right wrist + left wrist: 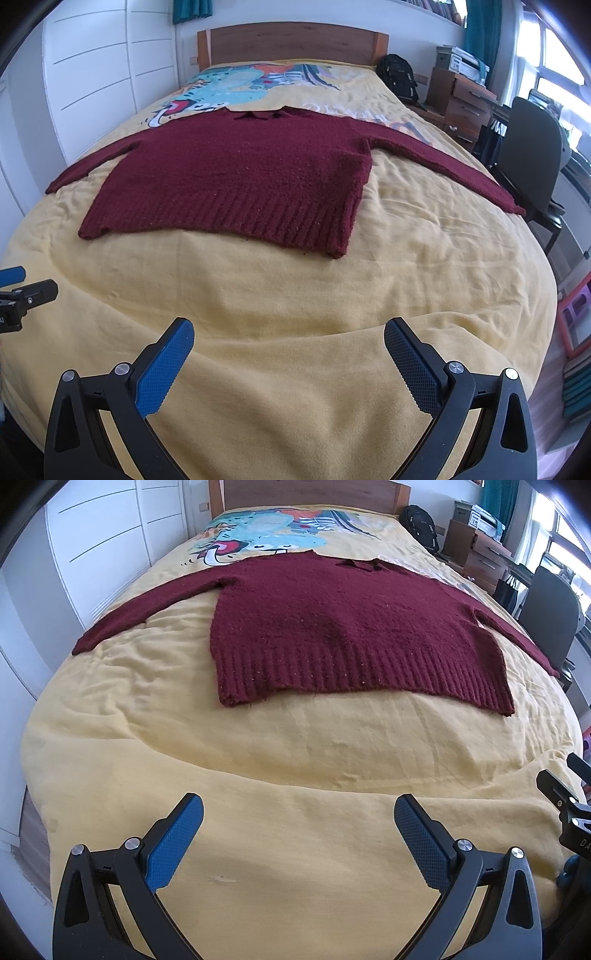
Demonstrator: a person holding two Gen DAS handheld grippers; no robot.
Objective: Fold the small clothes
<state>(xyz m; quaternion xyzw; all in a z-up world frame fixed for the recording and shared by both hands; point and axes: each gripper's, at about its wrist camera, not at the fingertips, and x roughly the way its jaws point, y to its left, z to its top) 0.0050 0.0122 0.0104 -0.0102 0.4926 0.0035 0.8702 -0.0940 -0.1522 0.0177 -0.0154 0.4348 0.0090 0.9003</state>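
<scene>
Short of the sweater [332, 627] hem, both left tongs [298, 825] and right tongs [289, 349] are held wide apart, empty; sleeves should probably be grabbed first.

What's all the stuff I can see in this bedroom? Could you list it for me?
Knitted wool sweater: one, dark red, spread flat on the bed, sleeves out.
Yellow bed cover with cartoon print: one, under the sweater.
Wooden headboard: one, brown, far end.
Black backpack: one, right of the headboard.
Wooden drawer unit: one, brown, right side.
Black desk chair: one, right of the bed.
White wardrobe doors: left wall.
Left gripper: open, above the cover.
Right gripper: open, above the cover.
</scene>
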